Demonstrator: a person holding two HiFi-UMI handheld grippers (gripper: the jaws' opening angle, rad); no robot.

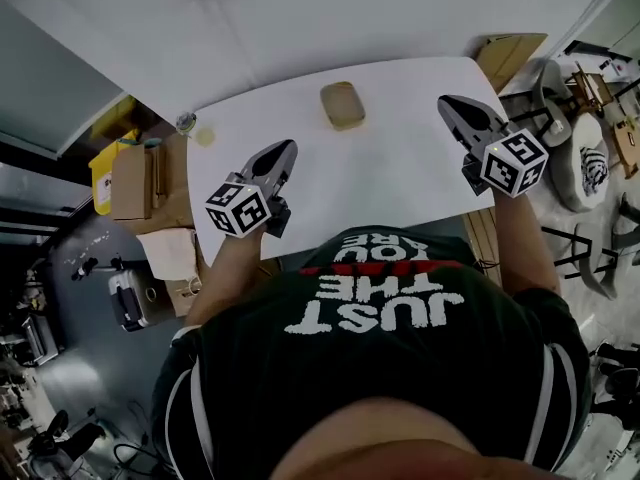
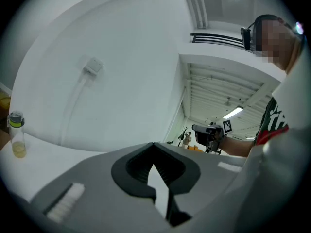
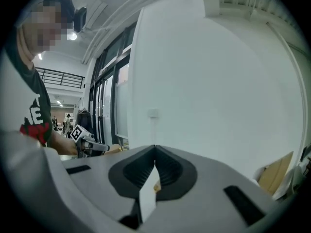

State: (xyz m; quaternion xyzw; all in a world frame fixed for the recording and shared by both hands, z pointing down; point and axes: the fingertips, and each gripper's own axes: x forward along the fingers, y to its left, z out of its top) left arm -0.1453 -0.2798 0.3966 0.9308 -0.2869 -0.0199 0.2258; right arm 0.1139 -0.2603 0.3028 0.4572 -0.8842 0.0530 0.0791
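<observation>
Left gripper (image 1: 286, 148) & right gripper (image 1: 446, 102) hover w/ jaws closed tip to tip, empty, either side of the tan block (image 1: 342, 105) near the desk's (image 1: 400, 173) far edge, so approaching w/ shut jaws could prob. shove it off the back.

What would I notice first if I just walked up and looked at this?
Two grey tools with black-and-white marker cubes stand out first: the left tool and the right tool, both held above the white table, jaws together, holding nothing. Then comes the tan object alone at the table's far middle, and a small bottle at its far left corner.
</observation>
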